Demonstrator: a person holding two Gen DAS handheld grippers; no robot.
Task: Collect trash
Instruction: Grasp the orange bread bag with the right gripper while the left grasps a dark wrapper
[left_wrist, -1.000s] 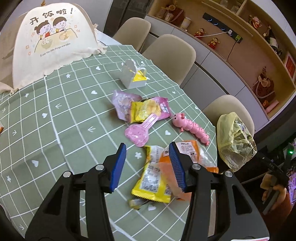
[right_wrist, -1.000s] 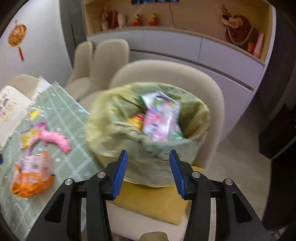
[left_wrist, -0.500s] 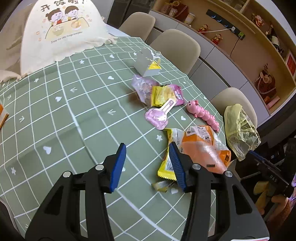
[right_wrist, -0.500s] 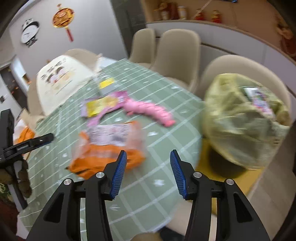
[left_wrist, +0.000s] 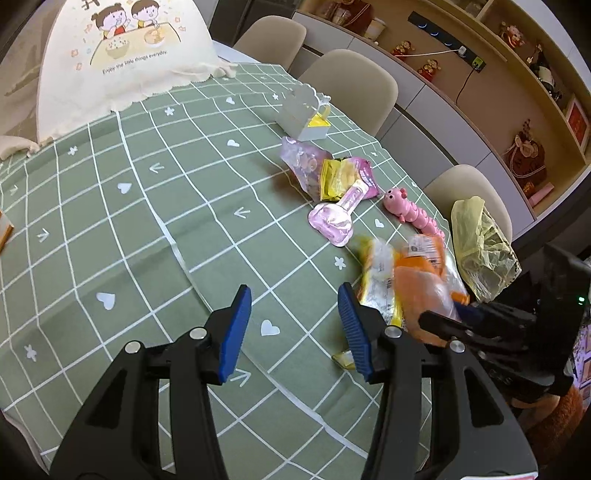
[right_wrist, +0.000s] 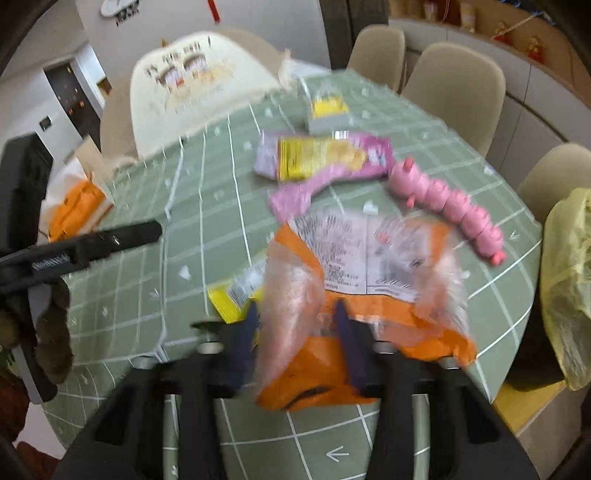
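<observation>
An orange snack wrapper (right_wrist: 369, 314) lies crumpled near the table's right edge, over a yellow wrapper (right_wrist: 225, 302). My right gripper (right_wrist: 295, 332) has its jaws closing around the orange wrapper (left_wrist: 421, 288), and the bunched film touches both blue pads. Over the green checked tablecloth (left_wrist: 147, 221) my left gripper (left_wrist: 291, 328) hangs open with nothing between its fingers. Farther along the table lie pink and yellow wrappers (left_wrist: 332, 173) and a pink spoon-shaped pack (left_wrist: 332, 221). A yellow trash bag (left_wrist: 484, 247) sits on the chair beside the table.
A pink caterpillar toy (left_wrist: 410, 214) lies by the right edge. A small white box (left_wrist: 303, 118) and a cream food cover (left_wrist: 125, 55) stand at the far end. Beige chairs (left_wrist: 351, 85) line the right side, below wall shelves.
My right gripper swung from the trash bag over to the table and closed around the orange wrapper. My left gripper drifted left and lower, its jaws as wide as before.
</observation>
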